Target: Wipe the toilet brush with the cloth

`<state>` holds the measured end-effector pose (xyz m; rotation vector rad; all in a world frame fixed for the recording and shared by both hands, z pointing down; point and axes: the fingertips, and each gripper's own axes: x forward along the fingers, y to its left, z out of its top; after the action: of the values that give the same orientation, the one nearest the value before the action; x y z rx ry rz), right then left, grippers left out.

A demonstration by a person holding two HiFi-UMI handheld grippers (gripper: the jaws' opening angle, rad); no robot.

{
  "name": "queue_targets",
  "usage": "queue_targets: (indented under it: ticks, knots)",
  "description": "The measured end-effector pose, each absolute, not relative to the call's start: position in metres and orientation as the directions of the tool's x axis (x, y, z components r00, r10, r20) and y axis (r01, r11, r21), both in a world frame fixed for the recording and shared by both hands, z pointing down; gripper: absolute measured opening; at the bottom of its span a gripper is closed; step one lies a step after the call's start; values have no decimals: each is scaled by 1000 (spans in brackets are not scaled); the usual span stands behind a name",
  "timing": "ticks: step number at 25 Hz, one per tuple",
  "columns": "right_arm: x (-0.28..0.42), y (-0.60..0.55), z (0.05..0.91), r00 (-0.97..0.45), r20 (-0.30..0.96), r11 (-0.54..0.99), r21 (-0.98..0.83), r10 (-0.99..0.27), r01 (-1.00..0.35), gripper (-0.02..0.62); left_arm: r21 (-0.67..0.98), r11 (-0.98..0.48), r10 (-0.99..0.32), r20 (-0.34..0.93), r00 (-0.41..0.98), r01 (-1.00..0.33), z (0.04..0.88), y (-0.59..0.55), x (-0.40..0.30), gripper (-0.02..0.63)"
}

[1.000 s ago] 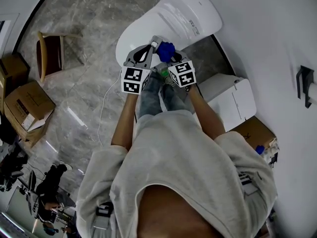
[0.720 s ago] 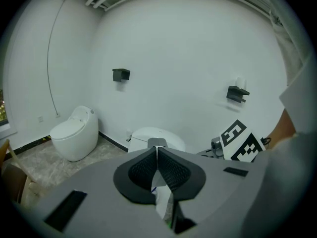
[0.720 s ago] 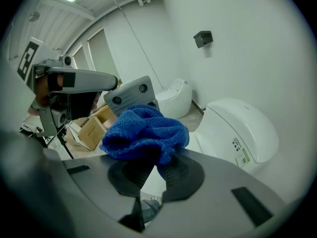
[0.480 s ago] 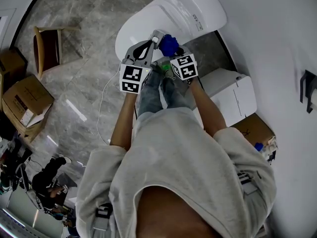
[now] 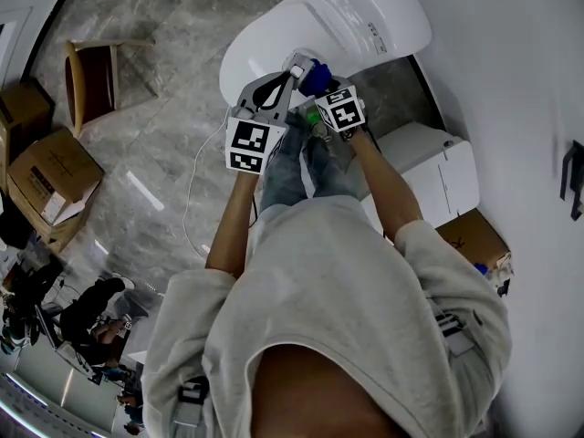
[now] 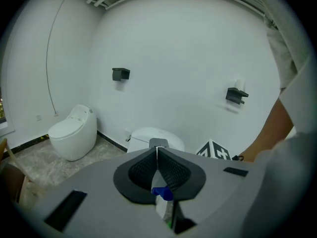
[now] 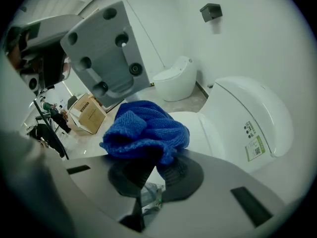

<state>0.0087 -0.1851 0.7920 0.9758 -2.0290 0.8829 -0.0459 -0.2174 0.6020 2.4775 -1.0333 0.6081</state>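
The large white toilet [image 5: 328, 16] with its lid down lies straight ahead of both grippers, on the grey marble floor [image 5: 155, 153]. The person in the pale grey sweatshirt [image 5: 319, 308] stands behind them, both arms stretched forward. A white box-shaped cabinet [image 5: 424, 176] stands against the wall to the right of the right hand-held gripper [image 5: 319, 89]. Brown cardboard boxes [image 5: 46, 185] and a wooden chair with a dark red seat [image 5: 91, 85] stand well off to the left of the left hand-held gripper [image 5: 290, 69]. A second white toilet [image 6: 74, 133] sits farther along the wall, ahead and to the left.

The two grippers are held just beside each other above the toilet lid.

In the left gripper view the jaws are pressed together on a thin pale part of the white-and-grey toilet brush [image 6: 158, 143]. Its small grey end shows just past the tips. Which part of the brush this is cannot be told.

The right hand-held gripper's jaws are clamped on the bunched blue knitted cloth [image 7: 146, 128], which bulges over and hides their tips. In the head view the cloth [image 5: 315, 76] sits right against the toilet brush [image 5: 297, 63] at the left gripper's tips.
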Motion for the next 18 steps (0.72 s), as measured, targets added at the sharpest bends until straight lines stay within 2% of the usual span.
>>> queue_targets:
  ticks: [8,14,18]
  knots:
    - [13,-165,830,-438,868,478,-290,-235,-829,54,194,-661,-549,534,643,-725,605,-215,-44,23]
    - [32,-165,818,-418,857,434,-267,-301,-860,52,191,-673,-541,532,652,-714,601,-215,-41,23]
    - [47,-172,788,-418,816,415,-246,-398,-876,52,188,-663,-552,532,642,-725,601,-218,-41,23]
